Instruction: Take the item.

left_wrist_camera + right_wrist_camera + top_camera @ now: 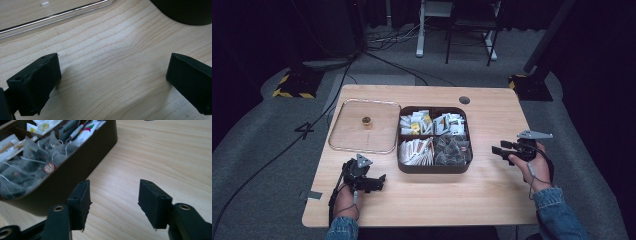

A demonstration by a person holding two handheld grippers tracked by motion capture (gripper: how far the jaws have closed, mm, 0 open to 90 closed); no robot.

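Observation:
A dark brown compartment box (432, 169) stands at the table's middle, holding white sachets (416, 150), mesh tea bags (453, 150) and mixed packets (447, 122). My left gripper (382, 183) rests open near the front left of the box, over bare wood; in the left gripper view its jaws (113, 67) stand wide apart with nothing between them. My right gripper (498, 148) hovers open to the right of the box, pointing at it. In the right gripper view (115, 190) nothing lies between the jaws, and the box wall (82, 162) and the tea bags (30, 162) are just left.
A clear lid (347, 135) with a small gold knob (366, 120) lies flat to the left of the box; its edge (50, 18) runs just ahead of my left gripper. The wooden table (492, 190) has a cable hole (464, 100) at the back.

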